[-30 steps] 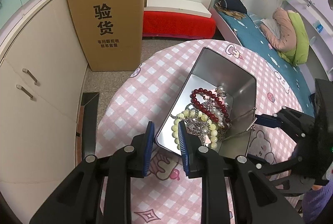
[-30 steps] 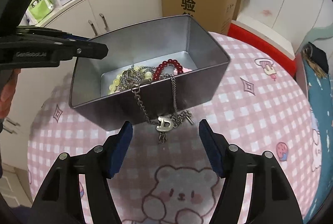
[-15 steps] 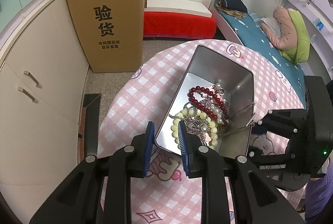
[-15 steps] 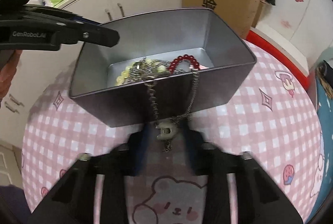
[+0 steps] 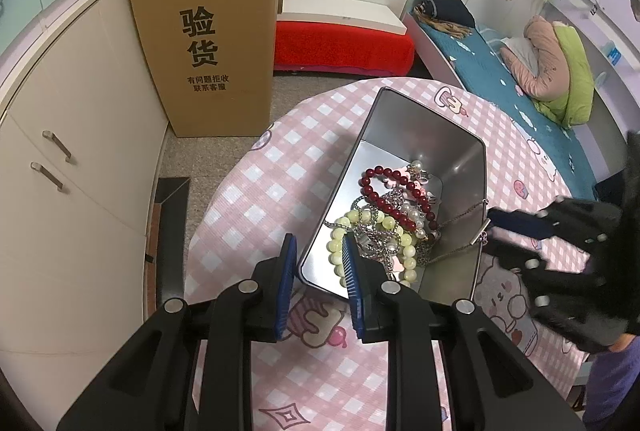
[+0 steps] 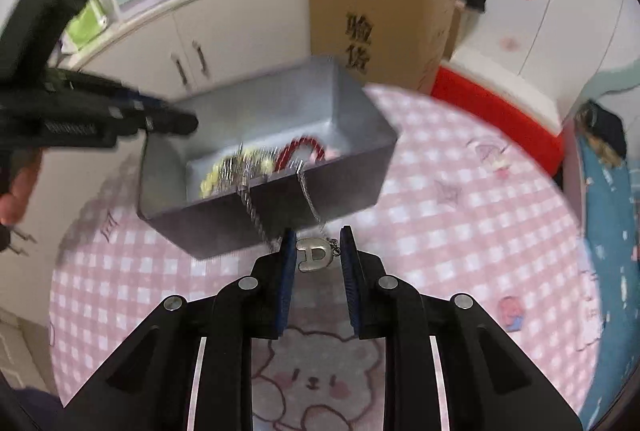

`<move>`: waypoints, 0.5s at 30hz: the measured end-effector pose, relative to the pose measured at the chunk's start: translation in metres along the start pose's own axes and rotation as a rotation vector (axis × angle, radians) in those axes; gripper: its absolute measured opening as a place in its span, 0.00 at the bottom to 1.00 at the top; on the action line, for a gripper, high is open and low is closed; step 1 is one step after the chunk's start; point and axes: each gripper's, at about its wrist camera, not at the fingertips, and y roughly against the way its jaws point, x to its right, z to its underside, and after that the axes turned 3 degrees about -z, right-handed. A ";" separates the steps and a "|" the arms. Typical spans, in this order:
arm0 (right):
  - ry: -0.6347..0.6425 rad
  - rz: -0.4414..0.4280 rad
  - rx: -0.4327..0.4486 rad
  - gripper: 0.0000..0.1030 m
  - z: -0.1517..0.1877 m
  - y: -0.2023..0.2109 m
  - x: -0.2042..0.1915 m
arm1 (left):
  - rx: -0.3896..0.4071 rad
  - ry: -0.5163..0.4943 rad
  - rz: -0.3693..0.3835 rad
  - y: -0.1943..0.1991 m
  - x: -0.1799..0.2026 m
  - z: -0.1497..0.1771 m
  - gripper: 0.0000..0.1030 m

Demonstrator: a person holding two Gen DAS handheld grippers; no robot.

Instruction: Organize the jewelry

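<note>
The grey rectangular metal tin (image 5: 460, 159) stands on the round worktop (image 5: 256, 199) with its pink-and-white checked cloth, and most of the jewelry already lies inside it. On the tin's floor sit a dark red bead bracelet (image 5: 394, 191), a pale yellow-green bead bracelet (image 5: 400, 251), a string of white pearls (image 5: 416, 215) and a tangle of silver chain (image 5: 372, 231), all heaped together rather than laid out apart.

1 piece is not yet fully in: a silver chain necklace with a D-shaped pendant (image 6: 314, 255) hangs over the near wall of the tin, its 2 strands running up across the rim. The right gripper (image 6: 316, 259) has its blue pads clenched on that pendant just outside the wall, above the cloth. Seen from the left wrist, the chain stretches taut from the heap to the rim where the right gripper meets it.

The left gripper (image 5: 320, 271) grips the tin's corner wall, 1 blue pad outside and 1 inside, steadying the tin.

By my reading the task is well along: the collecting is nearly done, and what remains is to bring this last necklace over the rim into the tin. Whether the tangled pieces will be separated afterwards cannot be told. No lid for the tin is in view.
</note>
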 end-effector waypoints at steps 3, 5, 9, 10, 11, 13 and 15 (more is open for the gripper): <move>0.005 0.020 0.037 0.22 -0.008 0.015 0.003 | 0.000 0.001 0.001 0.000 0.000 0.000 0.21; 0.006 0.029 0.052 0.22 -0.012 0.023 0.003 | 0.000 0.000 0.001 0.000 0.000 0.000 0.21; 0.026 0.055 0.097 0.22 -0.027 0.042 -0.002 | 0.000 -0.001 -0.001 0.000 0.000 0.000 0.21; 0.033 0.058 0.105 0.22 -0.032 0.047 -0.004 | 0.000 0.001 0.000 -0.001 -0.001 0.000 0.21; 0.039 0.060 0.110 0.22 -0.037 0.050 -0.006 | 0.000 -0.001 0.000 -0.001 0.000 0.000 0.21; 0.056 0.072 0.135 0.22 -0.051 0.062 -0.009 | 0.000 0.003 0.002 0.000 0.000 0.000 0.21; 0.073 0.083 0.158 0.22 -0.062 0.071 -0.014 | 0.000 -0.001 0.001 0.000 0.000 0.000 0.21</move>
